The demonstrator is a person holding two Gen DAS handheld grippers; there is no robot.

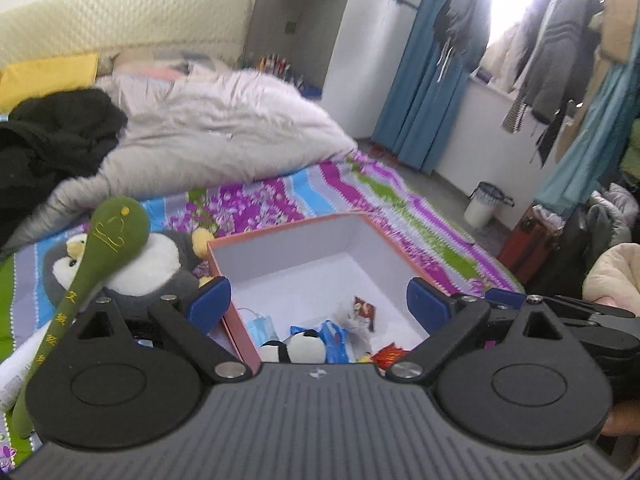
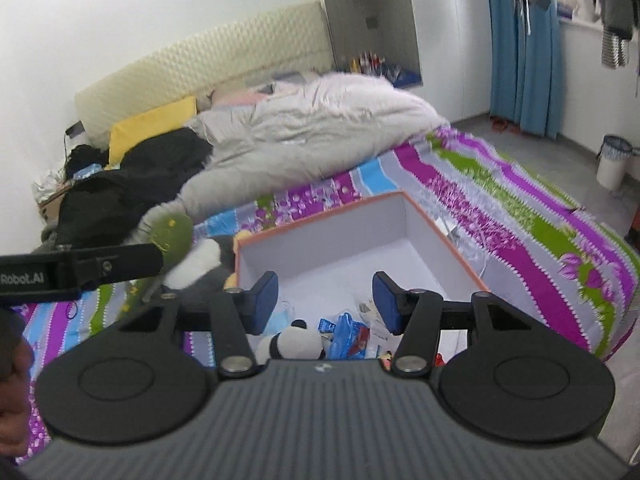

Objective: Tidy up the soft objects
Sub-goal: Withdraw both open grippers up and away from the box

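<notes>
Two grippers hang above the bed, both with fingers spread and nothing between them: the left gripper (image 1: 319, 300) wide apart, the right gripper (image 2: 325, 300) about half spread. Just beyond both, at twelve o'clock, the orange-rimmed white cardboard box (image 1: 400, 248) sits open on the striped purple, green and blue bedsheet (image 1: 420, 216). Its near end already holds a small black-and-white panda plush (image 2: 294, 342), a pale blue face mask (image 1: 260, 328) and some blue and red wrappers; the far half is bare.

At ten o'clock from the box, touching its left wall, lies a grey-and-white penguin plush (image 1: 148, 264), and across it leans a long green fabric spoon-shaped toy (image 1: 108, 240). These two look like the soft things yet to be stowed, so I judge the sorting partly done and both hands between picks. The next move calls for one gripper to swing toward ten o'clock, drop low and close on the green toy's thin handle first, since it lies on top.

Farther off, at eleven o'clock, sit a rumpled pale duvet (image 1: 224, 128) and a black garment (image 1: 52, 136).

Yellow embroidered characters run along the green toy; I cannot read them. In the right wrist view the left gripper's side reads "Robot.AI".
</notes>
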